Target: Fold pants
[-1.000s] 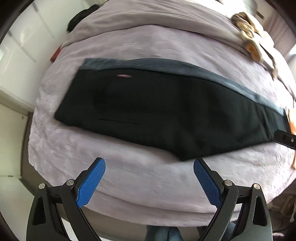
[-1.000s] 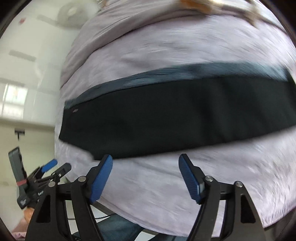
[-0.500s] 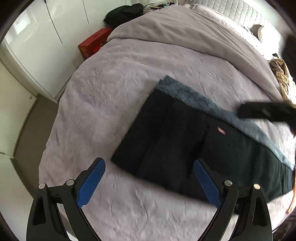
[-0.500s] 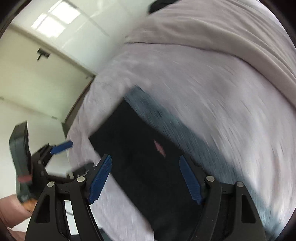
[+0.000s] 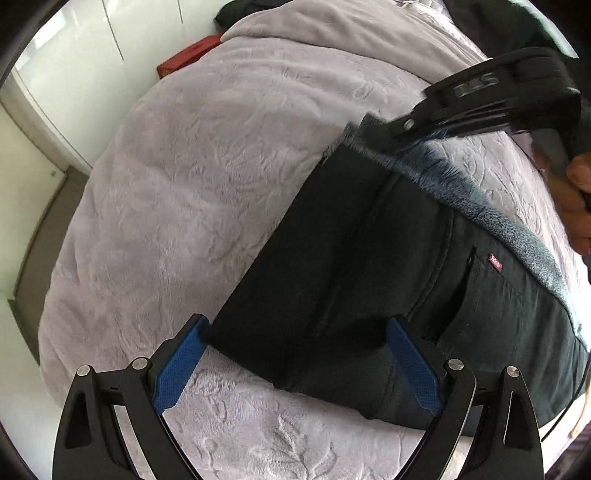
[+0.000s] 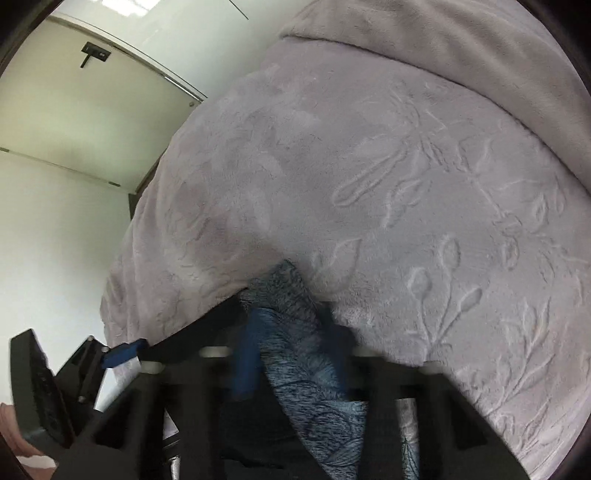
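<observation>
Dark pants point(image 5: 369, 266) with a fuzzy blue-grey lining point(image 5: 480, 199) lie flat on the bed, waist end toward the left. My left gripper point(image 5: 295, 354) is open, its blue pads either side of the near waist corner. My right gripper point(image 6: 291, 354) is at the far waist corner, its pads closing around the fuzzy lining point(image 6: 291, 321); the frame is blurred. The right gripper also shows in the left wrist view point(image 5: 388, 136), low over that far corner. A small red tag point(image 5: 495, 263) sits by a back pocket.
A pale grey embossed blanket point(image 5: 207, 177) covers the bed. A red box point(image 5: 188, 59) and dark clothes point(image 5: 251, 11) lie beyond the far bed edge by white wardrobe doors point(image 5: 74, 66). The bed edge drops off at the left.
Both grippers have swung to the waist end and come down close. The left now straddles the near waist corner; the right has reached the far corner and narrowed its jaws on the lining.
</observation>
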`<action>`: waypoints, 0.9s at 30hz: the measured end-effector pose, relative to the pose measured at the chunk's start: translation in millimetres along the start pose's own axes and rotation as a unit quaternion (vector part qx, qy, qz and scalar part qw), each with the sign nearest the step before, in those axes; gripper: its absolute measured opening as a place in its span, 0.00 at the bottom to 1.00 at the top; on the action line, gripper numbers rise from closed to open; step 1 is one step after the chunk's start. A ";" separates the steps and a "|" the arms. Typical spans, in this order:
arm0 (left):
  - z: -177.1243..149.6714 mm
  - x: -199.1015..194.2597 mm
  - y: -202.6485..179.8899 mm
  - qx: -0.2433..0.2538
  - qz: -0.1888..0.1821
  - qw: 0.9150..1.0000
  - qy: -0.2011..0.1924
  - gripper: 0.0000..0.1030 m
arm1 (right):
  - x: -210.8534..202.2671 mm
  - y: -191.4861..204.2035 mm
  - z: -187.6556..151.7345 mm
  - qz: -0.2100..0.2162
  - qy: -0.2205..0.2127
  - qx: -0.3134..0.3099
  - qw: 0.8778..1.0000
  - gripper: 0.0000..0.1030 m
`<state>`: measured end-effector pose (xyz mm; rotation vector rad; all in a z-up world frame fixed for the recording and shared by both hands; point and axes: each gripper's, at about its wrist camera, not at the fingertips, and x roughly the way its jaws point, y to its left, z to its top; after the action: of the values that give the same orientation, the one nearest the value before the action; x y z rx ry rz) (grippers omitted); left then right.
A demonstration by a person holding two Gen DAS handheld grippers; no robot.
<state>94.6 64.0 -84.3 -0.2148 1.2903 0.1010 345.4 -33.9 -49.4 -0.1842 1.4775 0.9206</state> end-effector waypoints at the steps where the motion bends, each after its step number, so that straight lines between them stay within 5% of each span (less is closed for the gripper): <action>1: -1.3 -2.3 0.4 0.001 0.001 1.000 -0.002 0.94 | -2.9 3.7 -1.1 -0.002 -0.004 -0.009 1.000 0.11; 6: -6.3 -29.0 -1.2 0.015 0.016 0.999 -0.041 0.94 | -19.6 34.0 1.0 0.027 -0.012 -0.062 0.998 0.10; 10: -3.4 -31.0 -4.6 0.018 0.026 0.998 -0.046 0.94 | -7.5 27.7 6.2 0.028 -0.012 -0.045 0.999 0.09; 16: -5.3 -28.1 -7.1 0.018 0.031 0.999 -0.040 0.94 | 8.4 15.3 -0.3 -0.006 -0.027 0.001 1.000 0.15; 22: -14.1 -29.3 -5.0 0.014 0.031 0.999 -0.031 0.94 | -5.4 33.0 -12.9 -0.026 -0.012 -0.049 0.998 0.09; 27: -14.5 -32.3 -4.1 0.018 0.038 0.998 -0.043 0.94 | -15.1 51.3 -7.1 0.020 -0.039 -0.067 0.997 0.07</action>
<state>72.8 58.3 -56.6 -0.1300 1.2140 0.1507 310.6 -10.7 -15.3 -0.2157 1.3516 1.0492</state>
